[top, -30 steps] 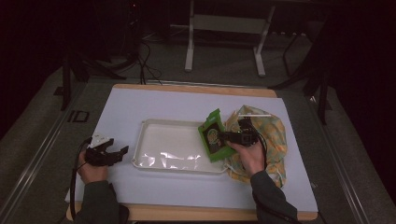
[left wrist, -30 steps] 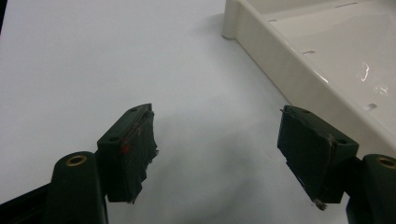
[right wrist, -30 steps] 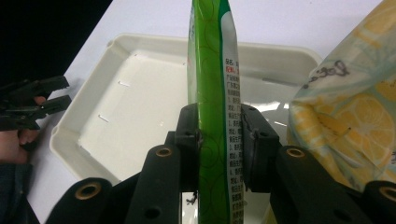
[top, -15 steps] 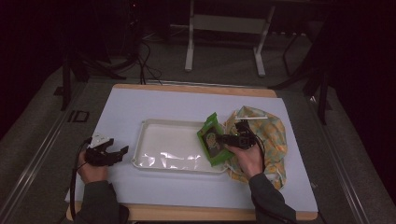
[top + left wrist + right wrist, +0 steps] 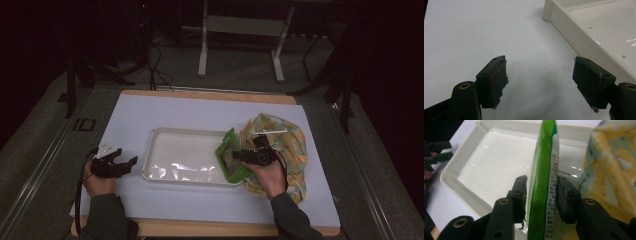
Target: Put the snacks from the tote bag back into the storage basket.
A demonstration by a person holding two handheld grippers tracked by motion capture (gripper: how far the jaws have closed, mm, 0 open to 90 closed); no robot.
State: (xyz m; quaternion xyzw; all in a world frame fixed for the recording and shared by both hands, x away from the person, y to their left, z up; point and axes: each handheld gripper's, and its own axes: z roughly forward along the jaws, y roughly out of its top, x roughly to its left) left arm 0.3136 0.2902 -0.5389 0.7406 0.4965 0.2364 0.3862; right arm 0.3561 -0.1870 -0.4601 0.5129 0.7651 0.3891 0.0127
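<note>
A person seated at the near edge of a white-topped table works with a handheld gripper in each hand, both forearms in dark sleeves entering from below. The right gripper, held over the right end of a cream plastic tray, pinches a green snack pouch edge-on between its jaws; in the right gripper view the pouch stands upright between the two black pads, printed text running down its side. The left gripper rests low on the table just left of the tray, jaws spread wide with nothing between them, the tray's wall close by on one side. A yellow-and-teal patterned cloth bag lies crumpled beside the tray's right end, under the right hand. Beyond the table, a dim room shows grey floor, loose cables and a white metal stand.
</note>
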